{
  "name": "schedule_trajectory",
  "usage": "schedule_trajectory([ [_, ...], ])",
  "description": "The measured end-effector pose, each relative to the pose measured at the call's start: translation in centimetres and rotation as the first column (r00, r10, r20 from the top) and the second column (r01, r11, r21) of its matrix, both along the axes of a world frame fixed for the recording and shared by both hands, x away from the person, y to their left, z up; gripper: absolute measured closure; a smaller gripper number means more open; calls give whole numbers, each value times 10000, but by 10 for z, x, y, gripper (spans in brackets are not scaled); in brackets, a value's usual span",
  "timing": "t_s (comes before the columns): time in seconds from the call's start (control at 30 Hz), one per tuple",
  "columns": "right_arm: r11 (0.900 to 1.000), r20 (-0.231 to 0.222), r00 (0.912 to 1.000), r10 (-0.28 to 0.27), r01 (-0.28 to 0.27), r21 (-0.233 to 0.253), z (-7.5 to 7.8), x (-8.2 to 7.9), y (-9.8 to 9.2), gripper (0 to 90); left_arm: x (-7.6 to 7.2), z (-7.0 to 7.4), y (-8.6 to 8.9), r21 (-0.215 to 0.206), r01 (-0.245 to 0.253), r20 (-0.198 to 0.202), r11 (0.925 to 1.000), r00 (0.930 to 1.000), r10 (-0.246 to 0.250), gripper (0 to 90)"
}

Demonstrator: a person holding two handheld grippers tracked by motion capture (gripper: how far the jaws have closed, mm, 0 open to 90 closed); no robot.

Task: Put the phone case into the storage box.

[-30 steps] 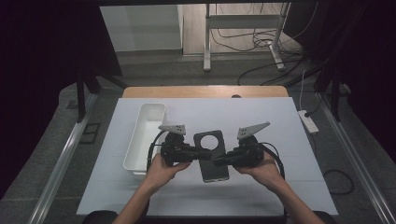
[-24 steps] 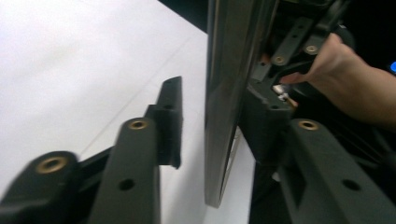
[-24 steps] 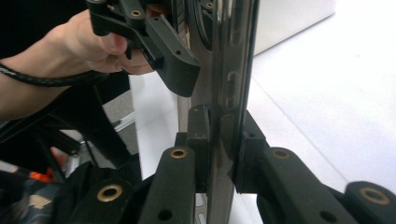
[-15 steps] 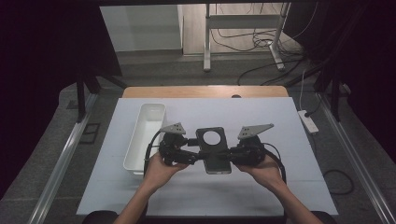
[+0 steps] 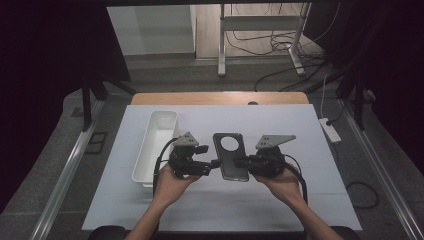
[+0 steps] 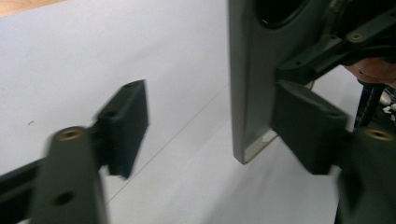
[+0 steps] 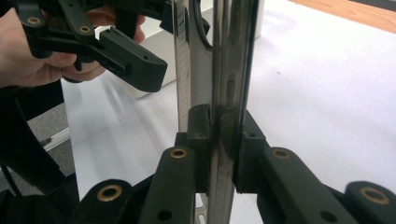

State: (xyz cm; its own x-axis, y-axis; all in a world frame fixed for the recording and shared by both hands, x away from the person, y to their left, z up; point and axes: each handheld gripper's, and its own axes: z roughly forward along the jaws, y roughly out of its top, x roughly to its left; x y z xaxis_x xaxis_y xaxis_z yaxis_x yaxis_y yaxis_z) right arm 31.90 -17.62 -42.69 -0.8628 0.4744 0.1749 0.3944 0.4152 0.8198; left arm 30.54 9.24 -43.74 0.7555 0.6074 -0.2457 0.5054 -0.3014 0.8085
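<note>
Both grippers shifted the phone (image 5: 231, 156) slightly right over white table (image 5: 300, 130).

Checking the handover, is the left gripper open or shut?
Open: the left gripper has its jaws spread, one pad beside the phone.

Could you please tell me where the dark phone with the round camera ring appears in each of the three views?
High view: the phone lies at table centre, between the two grippers.
Left gripper view: it stands edge-on at upper right, one black jaw against it.
Right gripper view: it rises edge-on up the middle, clamped between the jaws.
Shared landmark: the white table sheet.
</note>
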Motion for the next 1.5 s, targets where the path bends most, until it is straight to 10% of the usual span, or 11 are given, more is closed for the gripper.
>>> schedule_trajectory([
  [0.57,9994,306,9993,-221,229,-246,-3,-4,8,796,-1,0,-3,-508,-195,-671,9985,9976,161,804],
  [0.93,9985,26,9998,212,-210,-508,-7,-6,17,719,-2,0,-4,-612,-1061,-1139,9925,9886,986,890],
  [1.5,9986,-107,9999,-22,17,-536,-5,-4,12,494,6,-1,2,314,-1946,-909,9804,9762,1966,892],
])
